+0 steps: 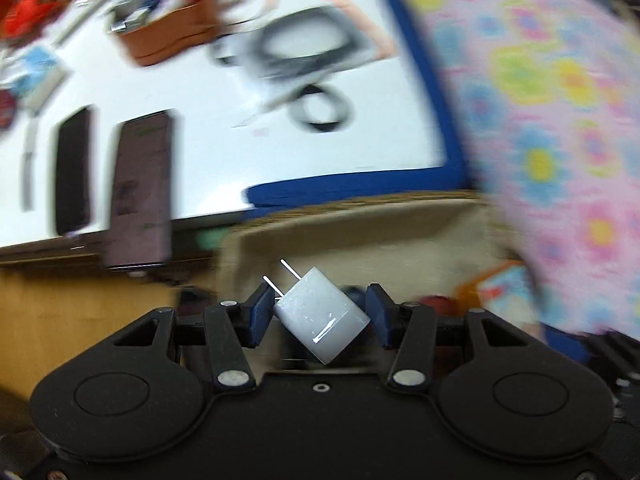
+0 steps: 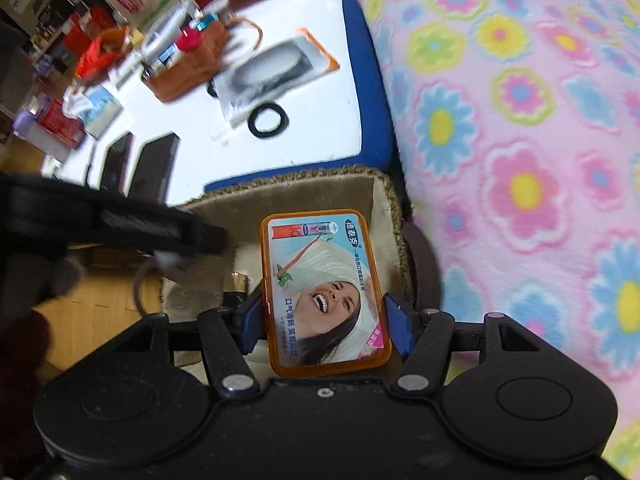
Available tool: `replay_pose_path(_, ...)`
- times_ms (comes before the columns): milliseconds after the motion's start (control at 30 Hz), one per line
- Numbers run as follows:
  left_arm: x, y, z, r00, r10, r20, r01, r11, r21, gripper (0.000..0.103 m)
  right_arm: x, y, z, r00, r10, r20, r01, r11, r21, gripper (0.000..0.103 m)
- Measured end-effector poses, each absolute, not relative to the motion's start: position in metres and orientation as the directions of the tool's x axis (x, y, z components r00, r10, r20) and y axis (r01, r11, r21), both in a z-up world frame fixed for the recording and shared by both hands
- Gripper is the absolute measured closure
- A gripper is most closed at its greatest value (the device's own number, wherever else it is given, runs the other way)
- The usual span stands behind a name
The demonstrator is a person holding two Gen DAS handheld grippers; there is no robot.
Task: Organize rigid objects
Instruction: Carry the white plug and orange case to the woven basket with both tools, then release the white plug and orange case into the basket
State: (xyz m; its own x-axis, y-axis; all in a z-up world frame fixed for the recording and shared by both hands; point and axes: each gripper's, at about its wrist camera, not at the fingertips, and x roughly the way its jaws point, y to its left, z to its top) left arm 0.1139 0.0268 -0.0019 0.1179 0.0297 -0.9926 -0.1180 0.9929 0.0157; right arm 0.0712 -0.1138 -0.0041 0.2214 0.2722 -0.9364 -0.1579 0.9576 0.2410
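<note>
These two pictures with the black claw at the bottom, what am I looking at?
Each picture comes from a camera mounted on a hand-held gripper, looking out along its two blue fingers; a person holds one in each hand. The left gripper holds a small white charger plug, tilted. The right gripper has an orange tin between its fingers, over a lined woven basket. Beyond lies a white table with two dark phones, a black ring and clutter. A flowery blanket lies on the right.
</note>
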Motion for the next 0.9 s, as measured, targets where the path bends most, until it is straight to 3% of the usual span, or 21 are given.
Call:
replay_pose_path(67, 0.113, 0.032, -0.013, 0.090, 0.073, -0.993, -0.109, 0.992, 0.063, 0.054, 0.074, -0.111, -0.017, 0.203, 0.265, -0.943, -0.148, 0.960, 0.238, 0.041)
replay_pose_path(233, 0.115, 0.039, -0.030, 0.038, 0.038, -0.999, -0.093, 0.995, 0.035, 0.053, 0.078, -0.109, -0.031, 0.194, 0.268, -0.944, -0.124, 0.961, 0.248, 0.041)
replay_pose_path(300, 0.113, 0.037, -0.026, 0.048, 0.045, -0.998, -0.074, 0.996, 0.041, 0.049, 0.079, -0.107, -0.031, 0.201, 0.266, -0.943, -0.115, 0.962, 0.247, 0.031)
replay_pose_path(367, 0.112, 0.032, -0.023, 0.059, 0.065, -0.996, -0.050, 0.997, 0.062, 0.041, 0.079, -0.106, -0.029, 0.212, 0.252, -0.944, -0.119, 0.966, 0.231, 0.030)
replay_pose_path(900, 0.105, 0.015, -0.015, 0.070, 0.109, -0.992, 0.024, 0.994, 0.111, 0.036, 0.055, -0.117, 0.001, 0.311, 0.158, -0.937, -0.169, 0.980, 0.109, 0.008)
